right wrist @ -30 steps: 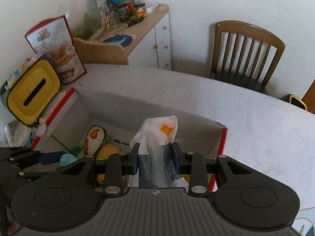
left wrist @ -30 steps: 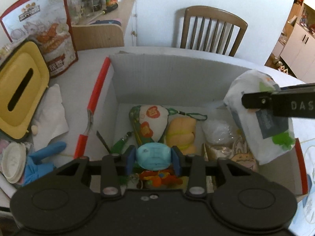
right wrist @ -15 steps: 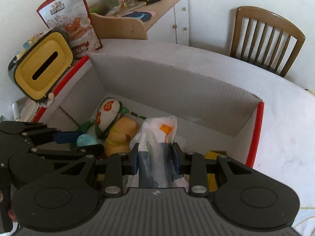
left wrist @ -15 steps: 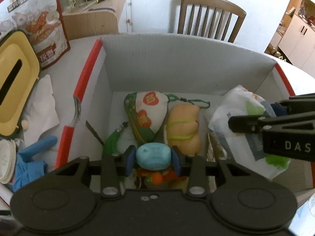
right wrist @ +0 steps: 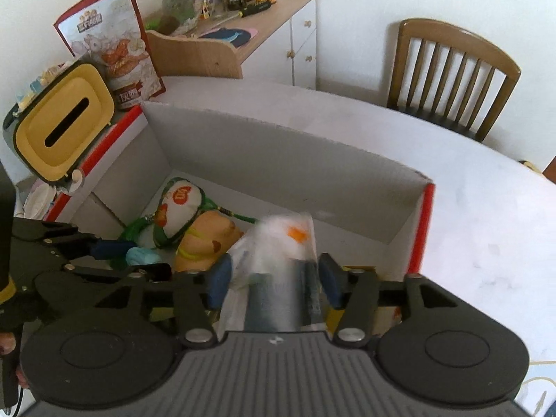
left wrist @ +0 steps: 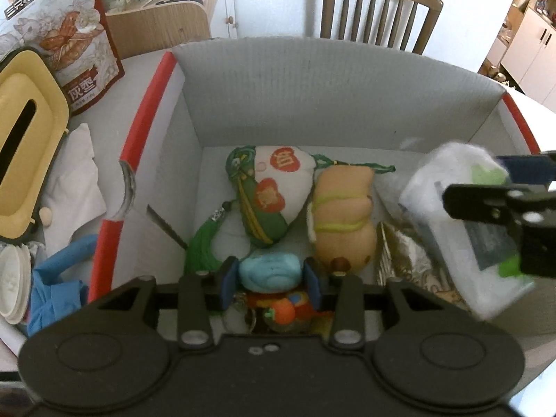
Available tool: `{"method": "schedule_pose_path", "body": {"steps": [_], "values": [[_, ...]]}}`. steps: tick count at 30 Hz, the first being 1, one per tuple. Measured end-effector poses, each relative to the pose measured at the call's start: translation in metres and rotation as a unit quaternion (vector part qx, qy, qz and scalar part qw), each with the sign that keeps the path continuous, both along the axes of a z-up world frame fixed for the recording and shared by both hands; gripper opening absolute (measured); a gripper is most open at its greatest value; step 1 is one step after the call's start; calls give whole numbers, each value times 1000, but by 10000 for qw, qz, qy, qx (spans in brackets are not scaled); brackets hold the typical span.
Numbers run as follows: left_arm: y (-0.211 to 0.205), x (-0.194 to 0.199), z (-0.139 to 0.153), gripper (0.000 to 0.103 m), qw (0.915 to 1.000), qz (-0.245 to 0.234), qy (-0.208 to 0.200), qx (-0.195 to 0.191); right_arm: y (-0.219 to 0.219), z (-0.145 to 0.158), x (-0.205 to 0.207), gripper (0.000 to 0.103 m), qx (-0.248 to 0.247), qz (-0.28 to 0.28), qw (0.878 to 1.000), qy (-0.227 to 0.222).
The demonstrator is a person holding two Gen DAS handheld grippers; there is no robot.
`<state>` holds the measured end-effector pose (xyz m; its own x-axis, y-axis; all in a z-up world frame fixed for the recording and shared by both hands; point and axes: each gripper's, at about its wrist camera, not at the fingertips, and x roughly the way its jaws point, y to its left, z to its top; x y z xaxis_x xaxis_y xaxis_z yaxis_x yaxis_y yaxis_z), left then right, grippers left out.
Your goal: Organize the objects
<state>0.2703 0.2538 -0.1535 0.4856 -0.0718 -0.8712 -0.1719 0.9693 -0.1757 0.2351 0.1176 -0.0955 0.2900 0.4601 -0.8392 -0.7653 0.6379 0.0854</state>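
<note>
Opening right tool [right wrist: 272, 283] around blurred white packet [right wrist: 278, 278], left tool [left wrist: 269, 278] opening, light-blue lump [left wrist: 269, 271] between pads, over box [left wrist: 312, 104]

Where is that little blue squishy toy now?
In the left wrist view the blue squishy toy sits between the left tongs, low inside the cardboard box, beside the tan plush.

The right claw [right wrist: 272, 279] is opening, both pads clear of the bag; the left claw [left wrist: 269, 274] is opening around a blue toy.
</note>
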Motion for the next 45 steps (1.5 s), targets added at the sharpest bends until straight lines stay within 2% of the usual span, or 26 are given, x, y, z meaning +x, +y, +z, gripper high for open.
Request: {"method": "schedule_pose_path", "body": {"steps": [5,10,14,17,21,32,34,37,45], "values": [[-4,-10,13,49,9999,31,-150,-35,-16,12,-5,66,138,-85,9999,-32],[-12,-26,34,66,9990,93,-417,105,-37,29,-15,67,343,-148,9993,-97],[-12,-43,51,69,9976,189,-666,87,-57,44,-27,67,567,-166,9981,-175],[-11,-55,64,74,9960,246,-853,102,-73,57,-39,72,758,-133,9966,-283],[-14,-74,80,80,9933,311,-1105,122,-90,69,-55,72,983,-93,9945,-351],[-29,-117,110,97,9848,309,-1692,245,-121,89,-101,77,1334,63,9890,-640],[-32,-122,113,101,9838,280,-1751,248,-127,92,-107,81,1413,96,9875,-693],[-36,-130,115,103,9828,252,-1820,180,-136,95,-115,83,1532,108,9853,-753],[-45,-146,120,103,9811,213,-1921,48,-161,97,-131,97,1749,77,9798,-967]]}}
